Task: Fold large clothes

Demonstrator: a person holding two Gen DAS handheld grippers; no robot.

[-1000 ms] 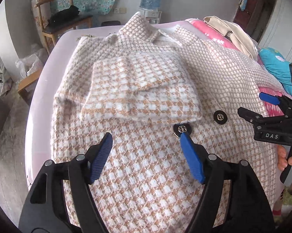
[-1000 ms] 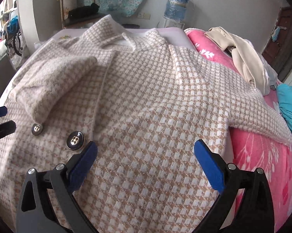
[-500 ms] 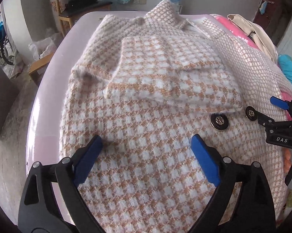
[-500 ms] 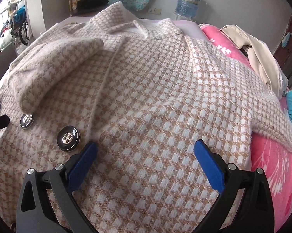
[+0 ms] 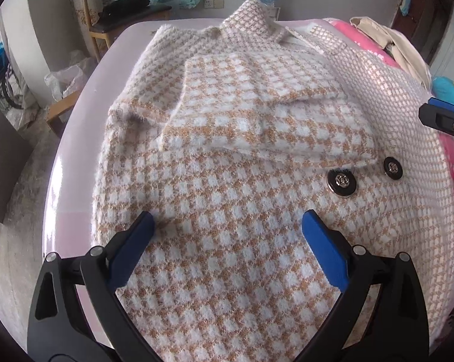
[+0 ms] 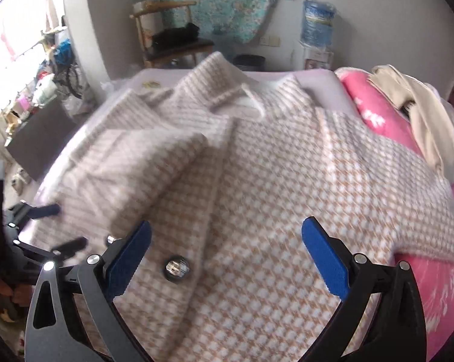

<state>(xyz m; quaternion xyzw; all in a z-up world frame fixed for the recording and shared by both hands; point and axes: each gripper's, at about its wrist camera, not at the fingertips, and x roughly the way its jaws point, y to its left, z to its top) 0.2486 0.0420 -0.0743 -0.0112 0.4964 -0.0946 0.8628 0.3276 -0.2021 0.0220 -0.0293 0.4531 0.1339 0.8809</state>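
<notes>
Spread across the bed (image 5: 76,138) lies the checked coat (image 5: 227,211), a fuzzy tan-and-white houndstooth garment that covers most of the pale lilac mattress, collar (image 5: 254,21) towards the far edge. Its near hem runs out of view under both cameras. One sleeve (image 5: 257,114) is folded in over the chest on the side of the coat nearer the bed's left edge, its cuff end lying just beside two dark metal-centred buttons (image 5: 341,182). The other sleeve (image 6: 423,217) stretches out towards the right edge, resting on a pink flowered quilt (image 6: 378,114) with a beige garment (image 6: 420,120) heaped on it.

The left gripper (image 5: 227,241) hangs close over the lower front of the coat near the bed's left edge, its blue-padded jaws wide apart with nothing between them; the left pad tip is at the fabric, though actual contact cannot be judged. The right gripper (image 6: 227,241) is likewise spread wide and holds nothing, poised above the coat's middle front near one button (image 6: 175,267); this view is blurred.

Beyond the far edge stand a wooden chair (image 6: 166,30) and a water bottle (image 6: 316,24) against the wall.
</notes>
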